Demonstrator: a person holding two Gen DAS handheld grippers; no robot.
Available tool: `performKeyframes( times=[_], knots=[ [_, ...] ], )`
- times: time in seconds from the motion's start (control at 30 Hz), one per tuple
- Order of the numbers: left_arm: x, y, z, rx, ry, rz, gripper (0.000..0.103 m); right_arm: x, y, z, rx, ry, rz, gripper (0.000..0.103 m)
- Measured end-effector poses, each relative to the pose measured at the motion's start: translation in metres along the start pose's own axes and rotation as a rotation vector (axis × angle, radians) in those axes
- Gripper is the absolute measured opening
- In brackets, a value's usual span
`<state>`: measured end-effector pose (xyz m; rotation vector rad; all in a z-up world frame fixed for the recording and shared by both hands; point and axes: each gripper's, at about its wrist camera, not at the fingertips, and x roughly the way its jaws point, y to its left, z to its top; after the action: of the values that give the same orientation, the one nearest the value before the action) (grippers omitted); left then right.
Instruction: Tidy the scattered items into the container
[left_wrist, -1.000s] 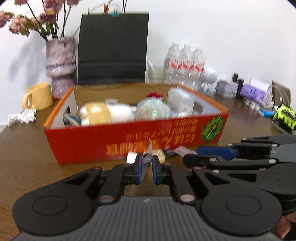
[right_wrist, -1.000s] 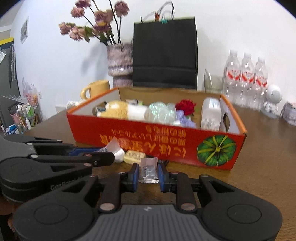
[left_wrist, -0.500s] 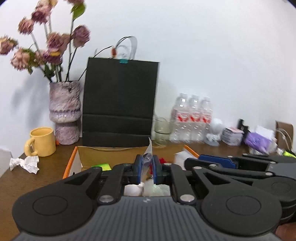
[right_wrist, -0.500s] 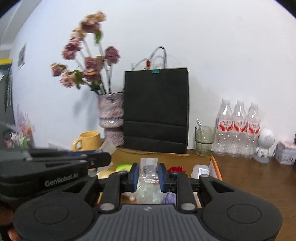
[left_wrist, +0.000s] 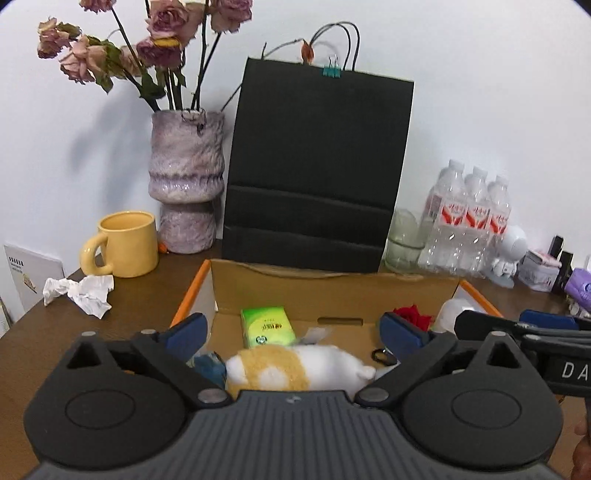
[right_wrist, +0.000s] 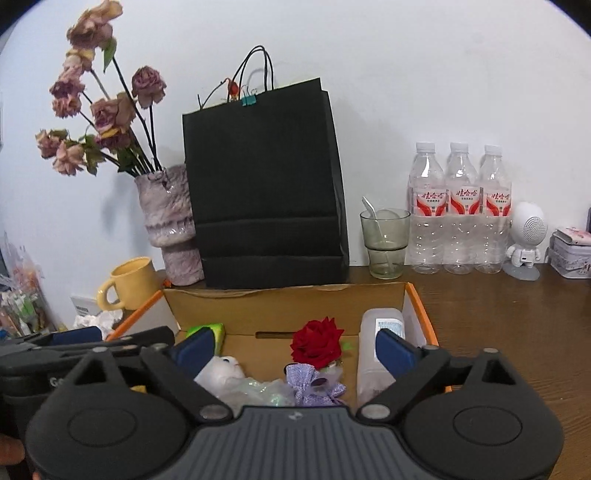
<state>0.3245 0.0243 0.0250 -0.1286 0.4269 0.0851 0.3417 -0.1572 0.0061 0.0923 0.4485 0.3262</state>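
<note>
Both sets of jaws stood spread wide and held nothing: my left gripper (left_wrist: 291, 332) and my right gripper (right_wrist: 293, 345) hung side by side above the cardboard box (left_wrist: 332, 291), which sat at the back of the table (right_wrist: 517, 314).

Going left to right inside the box, I saw a green tissue pack (left_wrist: 266, 325) toward its left rear corner, a plush toy (left_wrist: 291, 369) along the near side, a red rose (right_wrist: 317, 344) mid-box, and a white bottle (right_wrist: 380, 325) against the right wall. A crumpled paper (left_wrist: 79, 291) lay on the table beyond the box's left edge, beside the yellow mug (left_wrist: 125, 243).

My worry was that reaching left for that paper could knock the mug.

My own bodies hid the box's near wall and the table in front, so I could not tell whether anything scattered was left there.
</note>
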Motion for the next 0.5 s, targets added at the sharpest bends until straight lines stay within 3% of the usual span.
performKeyframes(
  times=[0.03, 0.17, 0.5],
  knots=[
    [-0.002, 0.0, 0.0, 0.002, -0.005, 0.011, 0.103, -0.001, 0.001, 0.0, -0.004, -0.006, -0.014, 0.102],
    [-0.006, -0.004, 0.001, 0.017, -0.017, 0.033, 0.103, -0.007, 0.006, 0.002, -0.035, -0.043, -0.084, 0.103],
    [-0.01, -0.005, 0.002, 0.019, 0.0, 0.025, 0.103, -0.013, 0.003, 0.001, -0.005, -0.052, -0.077, 0.103]
  ],
)
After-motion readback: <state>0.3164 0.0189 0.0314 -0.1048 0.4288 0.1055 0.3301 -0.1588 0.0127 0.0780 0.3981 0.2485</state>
